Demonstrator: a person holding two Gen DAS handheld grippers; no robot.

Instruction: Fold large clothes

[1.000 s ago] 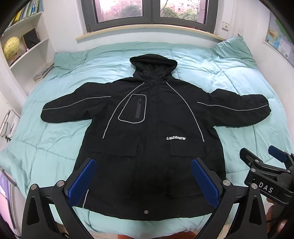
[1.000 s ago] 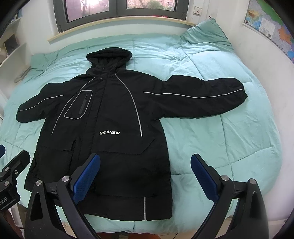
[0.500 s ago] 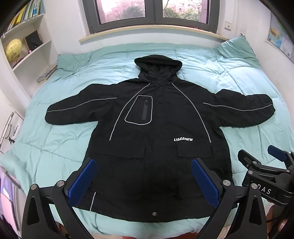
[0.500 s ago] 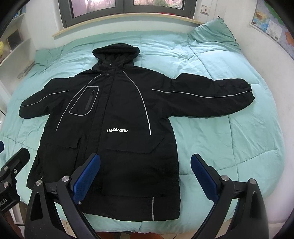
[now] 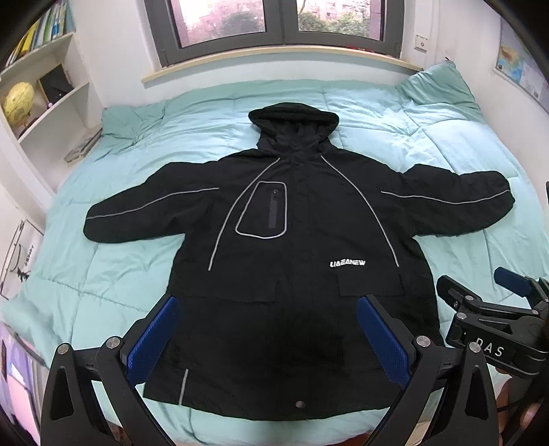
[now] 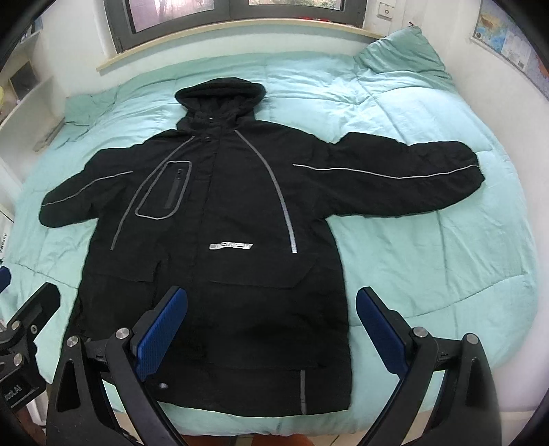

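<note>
Overhead, both wide-open empty grippers, left (image 5: 271, 339) and right (image 6: 271, 329), face jacket (image 5: 291, 274) lettered "UAEANEW".

My jacket (image 5: 295, 274) reads solid black, trimmed with thin grey reflective piping and small white lettering on the chest. Under the jacket, the quilt (image 5: 120, 274) is plain mint green, stitched in squares. Nearest me of the jacket's hem, my left gripper (image 5: 271, 338) and right gripper (image 6: 271, 329) are black with ribbed blue pads (image 5: 152, 338). Beyond the jacket's hood, the window frame (image 5: 281, 20) is dark grey.
</note>
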